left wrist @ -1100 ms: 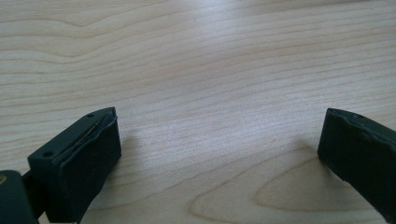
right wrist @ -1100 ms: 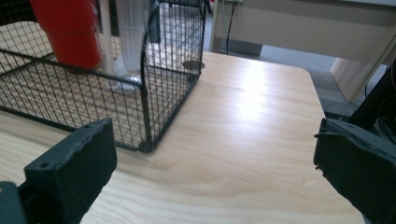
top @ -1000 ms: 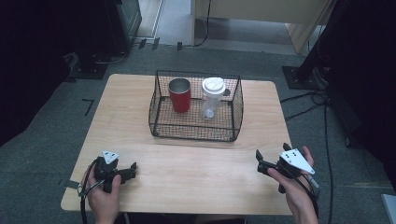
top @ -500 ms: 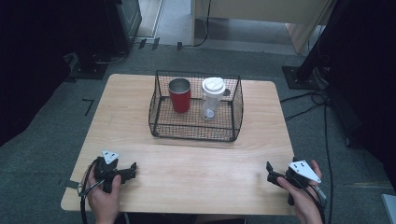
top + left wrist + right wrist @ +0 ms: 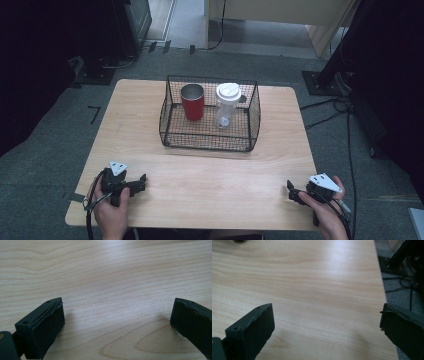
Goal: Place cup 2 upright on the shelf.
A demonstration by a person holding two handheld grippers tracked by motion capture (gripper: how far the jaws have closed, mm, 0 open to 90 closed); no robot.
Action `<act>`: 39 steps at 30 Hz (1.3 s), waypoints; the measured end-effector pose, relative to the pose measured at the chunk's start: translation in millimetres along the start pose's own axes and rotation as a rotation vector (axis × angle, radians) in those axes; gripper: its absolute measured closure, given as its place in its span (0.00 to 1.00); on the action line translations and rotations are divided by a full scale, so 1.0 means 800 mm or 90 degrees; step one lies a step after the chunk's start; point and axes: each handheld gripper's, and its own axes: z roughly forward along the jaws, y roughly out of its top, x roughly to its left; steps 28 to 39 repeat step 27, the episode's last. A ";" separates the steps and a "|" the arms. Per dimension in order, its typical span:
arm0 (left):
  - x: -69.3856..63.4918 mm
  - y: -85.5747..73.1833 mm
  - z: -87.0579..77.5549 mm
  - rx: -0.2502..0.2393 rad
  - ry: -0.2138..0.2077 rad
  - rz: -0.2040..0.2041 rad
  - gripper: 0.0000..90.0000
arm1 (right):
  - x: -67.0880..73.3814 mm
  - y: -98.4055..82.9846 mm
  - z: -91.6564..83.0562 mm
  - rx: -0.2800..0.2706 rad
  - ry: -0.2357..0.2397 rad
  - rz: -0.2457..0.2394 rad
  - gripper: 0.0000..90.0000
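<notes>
the left gripper (image 5: 142,181) rests on the wooden table (image 5: 210,172) near its front left corner, jaws spread wide with only bare wood grain between them, as the left gripper view confirms. the right gripper (image 5: 292,192) sits low at the front right corner, close to the table's right edge; its jaws have just been closing a little, yet they stand wide apart in the right gripper view with nothing between them, and the table edge and grey floor show just past the right jaw. between the two grippers the front strip of the table is open wood.

farther back, past a broad bare band, a black wire basket (image 5: 207,142) stands at the middle of the table, well apart from both grippers. inside it a red metal cup (image 5: 192,102) stands upright on the left and a clear tumbler with a white lid (image 5: 226,106) stands upright just beside it on the right. the basket's mesh walls rise around both. bare table runs along either side of the basket.
</notes>
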 end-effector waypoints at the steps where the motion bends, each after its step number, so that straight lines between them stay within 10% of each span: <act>1: 0.000 0.000 0.000 0.000 0.000 0.000 0.00 | 0.001 0.000 0.002 0.016 0.000 -0.004 0.04; 14: 0.000 0.000 0.000 0.000 0.000 0.000 0.00 | 0.001 0.000 0.006 0.058 0.054 0.014 0.05; 39: 0.000 0.000 0.000 -0.001 0.000 0.000 0.00 | 0.001 0.000 0.007 0.064 0.043 0.023 0.02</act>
